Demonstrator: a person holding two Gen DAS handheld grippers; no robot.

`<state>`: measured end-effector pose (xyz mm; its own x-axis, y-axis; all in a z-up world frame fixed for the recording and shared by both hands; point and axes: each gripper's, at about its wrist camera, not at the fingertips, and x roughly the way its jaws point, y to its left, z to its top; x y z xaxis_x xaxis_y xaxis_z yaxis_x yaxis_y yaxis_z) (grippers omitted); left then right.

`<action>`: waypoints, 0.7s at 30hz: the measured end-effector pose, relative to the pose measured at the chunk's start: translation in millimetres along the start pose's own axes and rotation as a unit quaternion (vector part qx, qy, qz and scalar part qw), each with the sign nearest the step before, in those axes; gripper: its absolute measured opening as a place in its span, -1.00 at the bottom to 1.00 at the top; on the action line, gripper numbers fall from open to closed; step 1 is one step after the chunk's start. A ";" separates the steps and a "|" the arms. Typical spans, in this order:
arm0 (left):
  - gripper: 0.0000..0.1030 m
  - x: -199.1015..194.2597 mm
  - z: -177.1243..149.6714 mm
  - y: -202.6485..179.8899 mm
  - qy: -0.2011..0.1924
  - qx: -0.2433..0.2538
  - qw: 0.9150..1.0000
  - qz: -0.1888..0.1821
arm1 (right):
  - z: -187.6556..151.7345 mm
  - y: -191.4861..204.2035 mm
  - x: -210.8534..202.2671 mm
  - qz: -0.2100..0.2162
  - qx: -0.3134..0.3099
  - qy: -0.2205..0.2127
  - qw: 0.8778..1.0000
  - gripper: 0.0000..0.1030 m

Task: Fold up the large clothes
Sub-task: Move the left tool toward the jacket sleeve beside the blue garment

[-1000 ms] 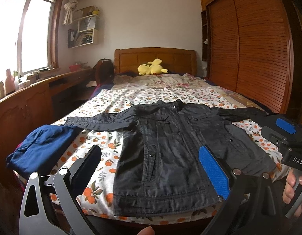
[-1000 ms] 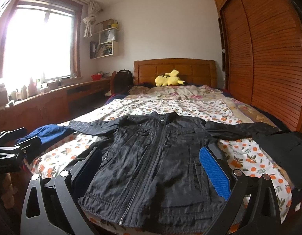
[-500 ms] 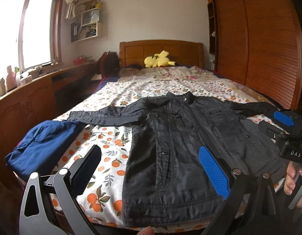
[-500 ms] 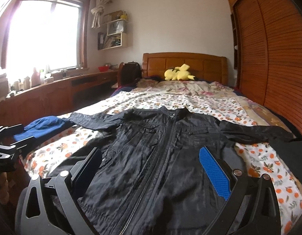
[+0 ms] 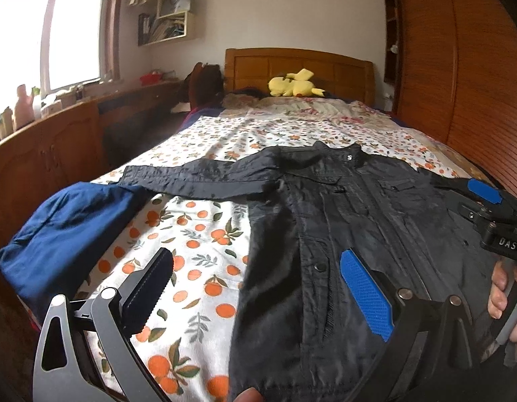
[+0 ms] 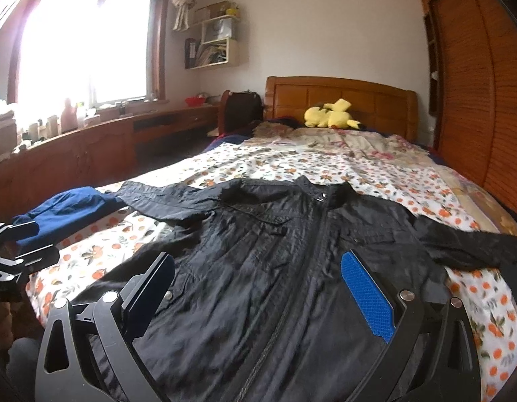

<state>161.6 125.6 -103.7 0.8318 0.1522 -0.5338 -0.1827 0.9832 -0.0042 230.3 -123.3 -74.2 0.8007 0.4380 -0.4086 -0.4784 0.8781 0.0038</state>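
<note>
Black jacket (image 6: 275,284) lies unfolded; both open, empty hand-held grippers (image 5: 255,288) (image 6: 258,288) have been brought closer; folding is judged imminent.

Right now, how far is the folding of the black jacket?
Done: the black jacket lies spread flat on the bed, sleeves out. In hand: nothing; left gripper and right gripper are open above its hem. Left: every fold.

Black jacket (image 6: 275,268) is laid flat, front up, sleeves spread, on the orange-print bed (image 6: 325,164). Right gripper (image 6: 258,298) is held above the hem, jaws apart, nothing between them. Blue garment (image 6: 67,207) is seen at the left edge, the left gripper (image 6: 13,251) beside it.
</note>
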 end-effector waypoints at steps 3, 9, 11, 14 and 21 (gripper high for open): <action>0.95 12.0 5.0 8.4 0.001 -0.005 1.000 0.000 | 10.1 3.6 17.8 0.003 -0.003 -0.002 1.000 0.87; 0.95 47.1 21.5 28.9 0.015 -0.001 1.000 -0.013 | 25.0 9.4 54.6 0.015 0.001 -0.001 1.000 0.87; 0.95 64.2 28.0 35.8 0.025 -0.004 1.000 -0.018 | 22.1 9.7 66.5 0.016 0.000 0.005 1.000 0.87; 0.90 94.2 38.1 50.2 0.038 -0.016 0.999 -0.024 | 16.1 7.8 86.5 0.015 0.003 0.017 1.000 0.87; 0.43 167.1 57.4 84.8 0.074 -0.050 0.996 -0.014 | -4.8 1.0 121.6 0.011 0.006 0.060 0.998 0.87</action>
<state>315.2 240.2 -144.7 0.7525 0.1019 -0.6507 -0.2186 0.9706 -0.1008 325.5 -70.1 -128.3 0.7411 0.4317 -0.5143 -0.4906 0.8711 0.0242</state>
